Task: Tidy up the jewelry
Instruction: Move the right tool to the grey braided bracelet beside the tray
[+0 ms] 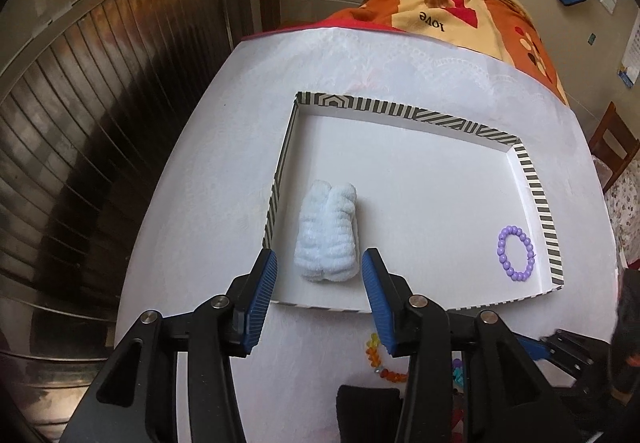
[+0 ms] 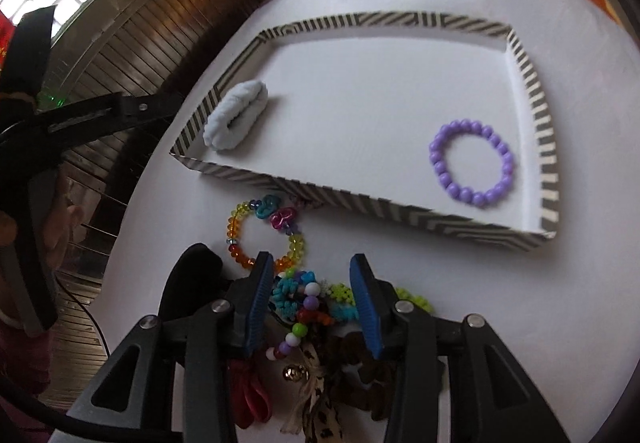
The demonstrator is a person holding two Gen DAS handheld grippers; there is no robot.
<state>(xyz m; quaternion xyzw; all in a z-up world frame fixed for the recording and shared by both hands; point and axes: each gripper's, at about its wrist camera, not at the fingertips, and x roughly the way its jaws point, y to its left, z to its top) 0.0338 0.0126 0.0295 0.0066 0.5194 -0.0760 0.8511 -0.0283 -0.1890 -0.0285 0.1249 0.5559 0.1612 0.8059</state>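
Both grippers gape empty: the left gripper point(image 1: 319, 275) over a white scrunchie point(image 1: 327, 236) in the striped tray point(image 1: 536, 187), near a purple bracelet point(image 2: 472, 168); the right gripper point(image 2: 313, 279) over loose beaded jewelry point(image 2: 296, 299) beside the tray.

Partly hidden behind the left gripper point(image 1: 320, 263) in the left wrist view: the near rim of the striped tray point(image 1: 536, 179) and most of an amber bead bracelet point(image 1: 374, 357), only an arc showing. Covered by the right gripper point(image 2: 312, 275) in the right wrist view: much of the heap of beaded pieces and hair ties point(image 2: 308, 307), lower part cut off by the frame edge, individual items hard to separate.
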